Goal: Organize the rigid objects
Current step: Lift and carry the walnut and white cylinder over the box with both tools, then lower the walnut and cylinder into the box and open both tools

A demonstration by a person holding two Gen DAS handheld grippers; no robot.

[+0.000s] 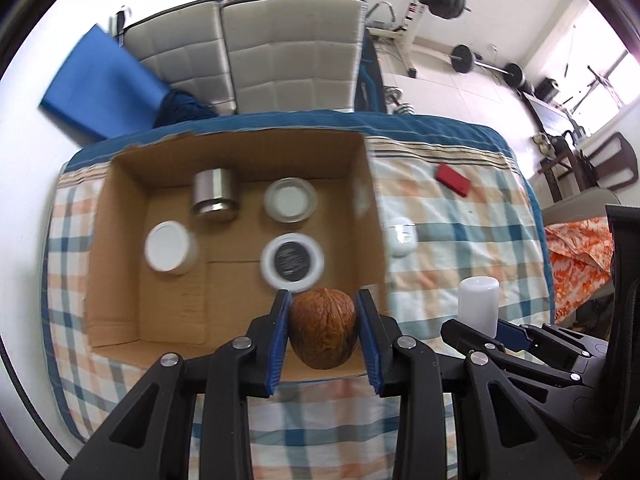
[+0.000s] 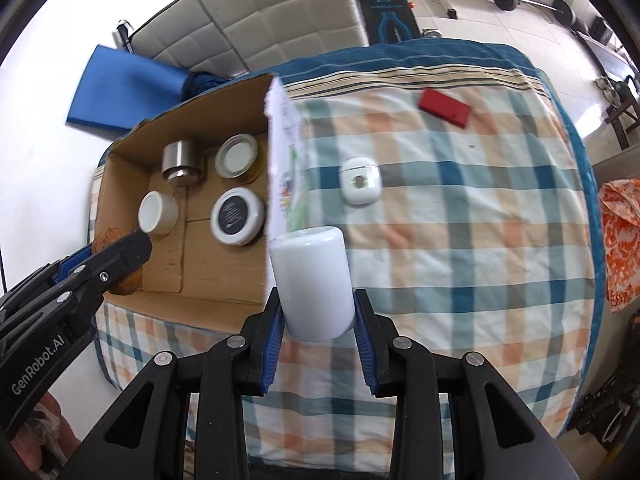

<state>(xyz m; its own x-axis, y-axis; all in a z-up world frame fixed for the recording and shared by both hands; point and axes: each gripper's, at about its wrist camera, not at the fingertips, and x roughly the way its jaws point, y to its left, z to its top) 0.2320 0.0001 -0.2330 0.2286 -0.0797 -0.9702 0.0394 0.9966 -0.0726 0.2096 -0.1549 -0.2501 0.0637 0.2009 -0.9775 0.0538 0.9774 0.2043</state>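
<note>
A brown nut (image 1: 323, 328) is clamped in the left gripper (image 1: 323, 334) over the cardboard box's (image 1: 120, 248) near edge. A white cylinder (image 2: 312, 280) is held by the right gripper (image 2: 318, 322); the box's printed outer wall is shown only there.

Both tools are matte black plastic linkages, each built of angular arms with triangular cut-outs and round silver pivot screws at the joints. The left gripper (image 1: 323, 336) carries ribbed blue pads on the inner faces of its jaws; the right gripper (image 2: 318, 324) has the same blue ribbed pads (image 2: 271, 344). In the right wrist view, the left tool's side at 8 o'clock bears white lettering reading "GenRobot.AI". A pinkish patch at 7 o'clock may be skin, too blurred to confirm.
</note>
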